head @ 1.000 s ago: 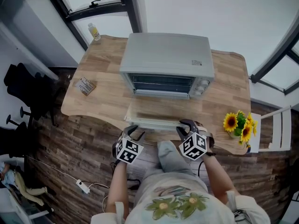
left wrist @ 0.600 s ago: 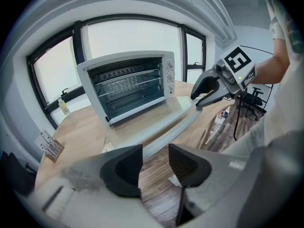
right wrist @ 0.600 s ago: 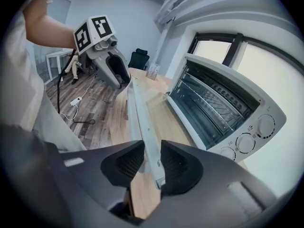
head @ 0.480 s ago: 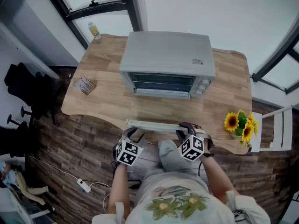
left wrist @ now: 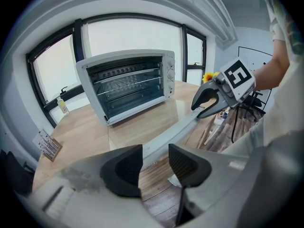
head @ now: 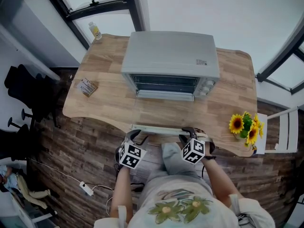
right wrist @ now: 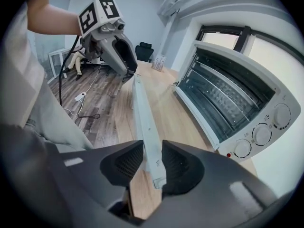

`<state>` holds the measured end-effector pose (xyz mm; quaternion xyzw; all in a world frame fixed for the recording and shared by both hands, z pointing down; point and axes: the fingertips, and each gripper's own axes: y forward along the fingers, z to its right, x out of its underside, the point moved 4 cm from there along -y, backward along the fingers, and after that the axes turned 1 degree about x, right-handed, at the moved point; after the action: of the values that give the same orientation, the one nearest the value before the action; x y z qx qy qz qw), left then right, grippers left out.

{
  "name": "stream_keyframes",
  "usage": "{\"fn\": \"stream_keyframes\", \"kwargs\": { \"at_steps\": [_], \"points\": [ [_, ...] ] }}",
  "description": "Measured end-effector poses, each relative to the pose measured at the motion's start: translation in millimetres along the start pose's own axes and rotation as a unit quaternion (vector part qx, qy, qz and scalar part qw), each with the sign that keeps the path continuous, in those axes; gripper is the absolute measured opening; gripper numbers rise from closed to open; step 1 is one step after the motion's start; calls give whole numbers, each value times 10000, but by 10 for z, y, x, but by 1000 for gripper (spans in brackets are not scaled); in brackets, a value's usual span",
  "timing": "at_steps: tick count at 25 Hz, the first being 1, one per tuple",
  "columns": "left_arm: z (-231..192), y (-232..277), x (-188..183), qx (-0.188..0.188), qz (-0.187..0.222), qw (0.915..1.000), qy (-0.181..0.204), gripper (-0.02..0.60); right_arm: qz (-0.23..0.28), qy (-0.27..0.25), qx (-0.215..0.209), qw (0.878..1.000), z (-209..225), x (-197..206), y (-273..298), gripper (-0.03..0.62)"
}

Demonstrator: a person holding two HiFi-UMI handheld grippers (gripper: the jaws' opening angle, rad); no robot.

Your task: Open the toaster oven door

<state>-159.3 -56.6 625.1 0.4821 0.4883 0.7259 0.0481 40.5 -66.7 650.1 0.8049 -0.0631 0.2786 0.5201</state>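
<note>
The silver toaster oven (head: 168, 56) stands at the back of the wooden table (head: 107, 103), and its glass door (head: 164, 113) is swung down flat toward me. The door's pale handle bar (head: 156, 128) runs along the near edge. My left gripper (head: 137, 137) is shut on the bar's left end (left wrist: 159, 144). My right gripper (head: 187, 133) is at the right end. Its jaws are opening, and the bar (right wrist: 148, 146) still sits between the pads. The oven racks (right wrist: 223, 96) show inside.
A vase of sunflowers (head: 244, 127) stands at the table's right corner, a small bottle (head: 95, 31) at the back left, and a small packet (head: 87, 87) on the left. A white chair (head: 285, 132) is to the right. Cables (head: 83, 189) lie on the floor.
The door has come further down, from tilted to flat, and both grippers moved a little toward me with the handle.
</note>
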Motion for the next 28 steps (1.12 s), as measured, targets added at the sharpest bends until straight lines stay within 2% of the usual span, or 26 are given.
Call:
{"fn": "stream_keyframes", "kwargs": {
  "at_steps": [8, 13, 17, 21, 28],
  "points": [
    [4, 22, 1, 55, 9, 10000, -13, 178, 21, 253, -125, 9996, -10, 20, 48, 130],
    [35, 30, -34, 80, 58, 10000, 0, 178, 178, 938, -493, 9942, 9, 12, 21, 147],
    [81, 50, -82, 121, 157, 9998, -6, 178, 210, 1139, -669, 9910, 5, -15, -9, 180],
    [104, 60, -138, 144, 209, 9997, 17, 178, 388, 1409, -559, 9877, 63, -70, -74, 181],
    [90, 19, -306, 68, 475, 9988, -21, 178, 601, 1480, -412, 9863, 145, -193, -182, 176]
  ]
}}
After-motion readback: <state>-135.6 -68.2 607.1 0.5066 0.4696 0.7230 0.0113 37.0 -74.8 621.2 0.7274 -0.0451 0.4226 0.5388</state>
